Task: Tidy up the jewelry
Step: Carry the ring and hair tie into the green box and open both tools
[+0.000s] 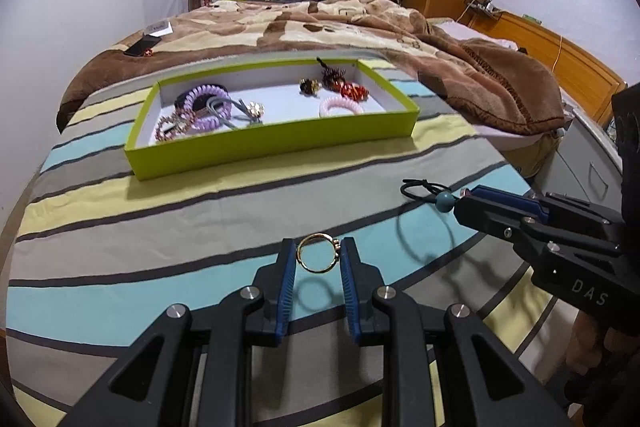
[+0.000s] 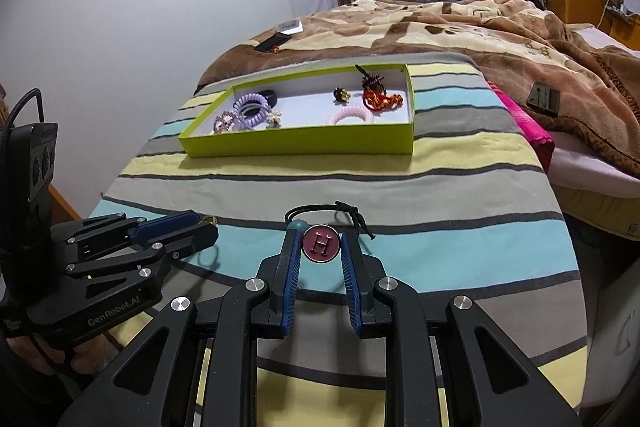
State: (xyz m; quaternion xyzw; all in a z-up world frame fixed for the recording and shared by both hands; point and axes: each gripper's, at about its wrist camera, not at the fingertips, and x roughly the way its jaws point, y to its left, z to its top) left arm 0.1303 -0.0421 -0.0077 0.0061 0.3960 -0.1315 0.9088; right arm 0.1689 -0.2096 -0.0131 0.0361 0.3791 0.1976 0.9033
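Observation:
A thin gold ring [image 1: 316, 235] stands upright between the blue pads of my left gripper [image 1: 318, 255], which is shut on it just above the striped bedsheet; its shadow falls on the sheet below. My right gripper [image 2: 320, 243] is shut on a dark red round charm marked H [image 2: 321, 246]. The charm belongs to a black elastic hair tie [image 2: 320, 209] with a teal bead [image 2: 298, 225]. From the left wrist view, the right gripper [image 1: 464, 201] enters from the right with the bead [image 1: 444, 202] at its tip. A lime-green box [image 1: 272, 147] lies further back, holding several coil ties and clips.
A brown fleece blanket [image 1: 460, 67] is bunched behind and right of the box. A phone [image 1: 142, 47] lies at the far left of the bed. A pink cloth [image 2: 528, 123] and a dark flat object [image 2: 544, 99] are at the right edge. Grey drawers [image 1: 592, 171] stand beside the bed.

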